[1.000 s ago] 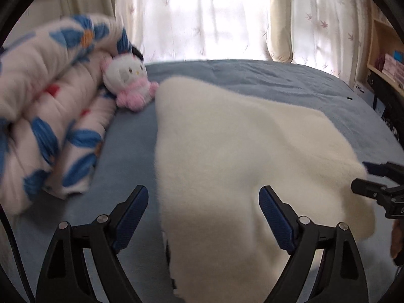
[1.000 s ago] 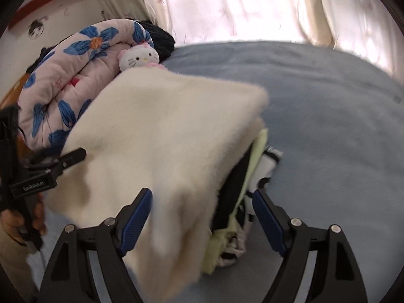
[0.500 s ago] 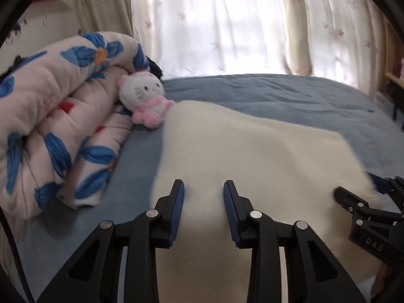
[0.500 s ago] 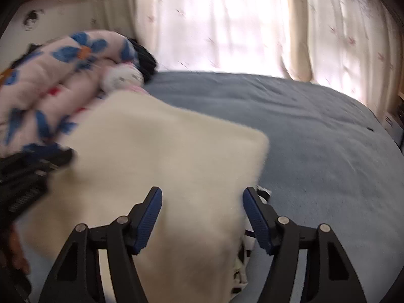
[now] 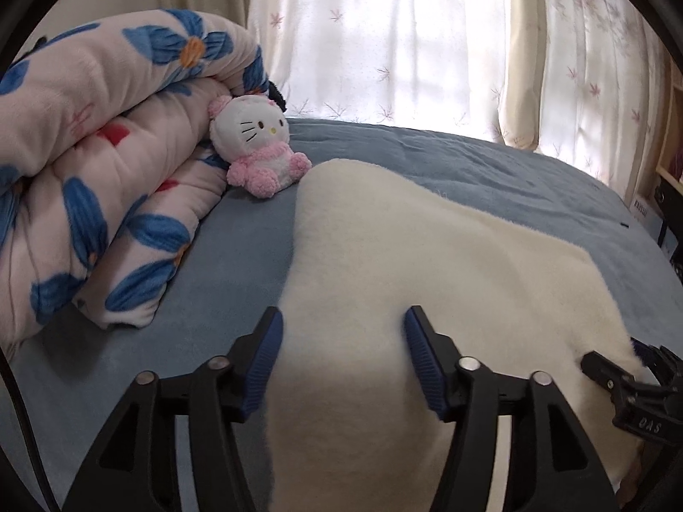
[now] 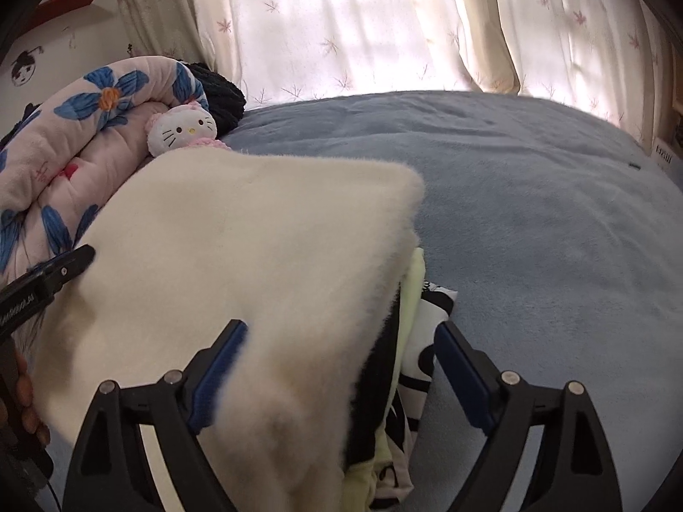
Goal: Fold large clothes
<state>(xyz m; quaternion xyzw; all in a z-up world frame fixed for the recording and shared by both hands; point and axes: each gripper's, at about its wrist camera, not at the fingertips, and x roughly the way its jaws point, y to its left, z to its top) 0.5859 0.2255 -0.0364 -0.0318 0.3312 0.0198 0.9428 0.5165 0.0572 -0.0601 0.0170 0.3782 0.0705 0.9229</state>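
A folded cream fleece garment lies flat on the blue bed, on top of a stack of folded clothes. The stack's yellow-green and black-and-white edges show in the right wrist view. My left gripper hovers over the fleece's near left part; its jaws are opening and the pads do not press the cloth. My right gripper straddles the near right corner of the fleece and the stack, its jaws opening wide and gripping nothing. Each gripper shows in the other's view: the right, the left.
A rolled floral quilt and a white-and-pink plush cat lie left of the fleece. Curtains hang behind the bed. A wooden shelf stands at the far right. Bare blue bedding stretches right of the stack.
The left jaws went from wide to nearly together, then spread again. The right jaws narrowed a little and widened again. Both grippers drifted slightly over the fleece, which now lies flat.
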